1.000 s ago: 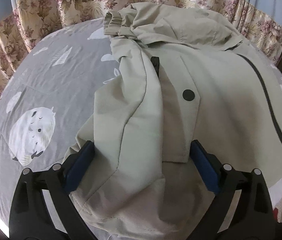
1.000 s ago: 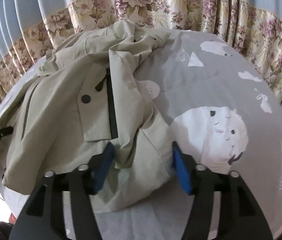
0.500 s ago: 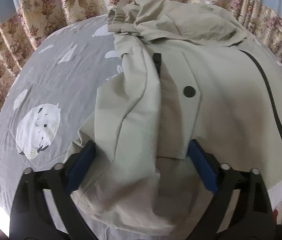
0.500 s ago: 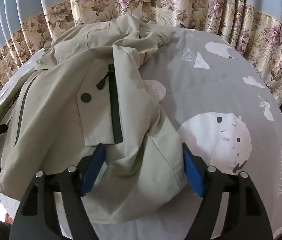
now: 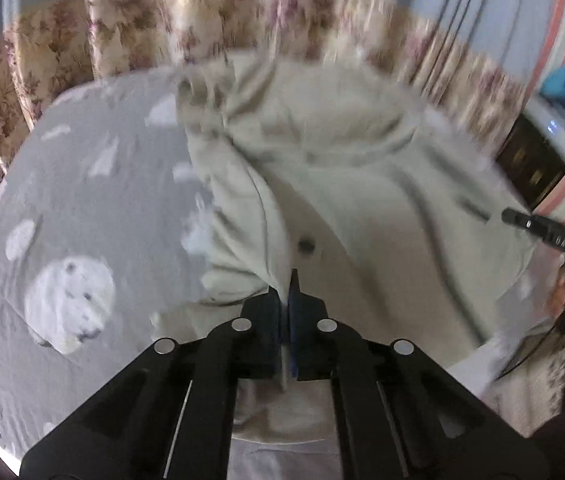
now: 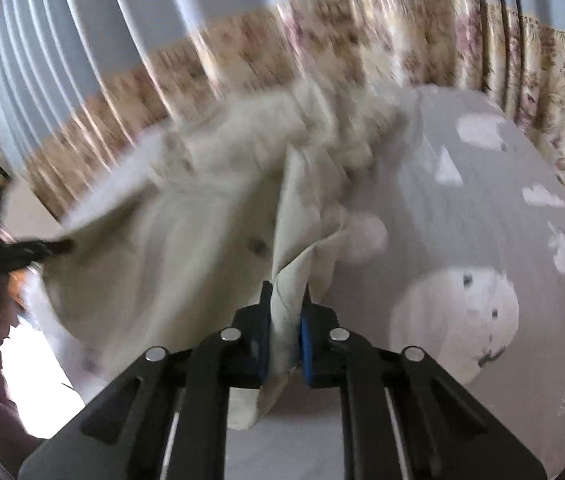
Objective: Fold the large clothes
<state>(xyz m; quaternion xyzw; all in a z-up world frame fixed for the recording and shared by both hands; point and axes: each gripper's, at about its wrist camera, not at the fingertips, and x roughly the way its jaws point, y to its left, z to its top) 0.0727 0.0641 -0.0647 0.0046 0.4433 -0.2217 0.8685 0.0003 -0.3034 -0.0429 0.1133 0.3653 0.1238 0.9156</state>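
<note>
Left tool [image 5: 289, 280] fully closed, pinching a thin fold of the beige jacket [image 5: 362, 184] near its hem. Right tool [image 6: 287, 292] closing, a thick bunch of jacket [image 6: 202, 216] fabric pressed between its blue pads [image 6: 305, 340]. Jacket lies spread on the grey printed bedsheet [image 5: 82, 200], running from the tools toward 12 o'clock. Floral curtain [image 6: 362, 40] behind. Frames blurred.
</note>
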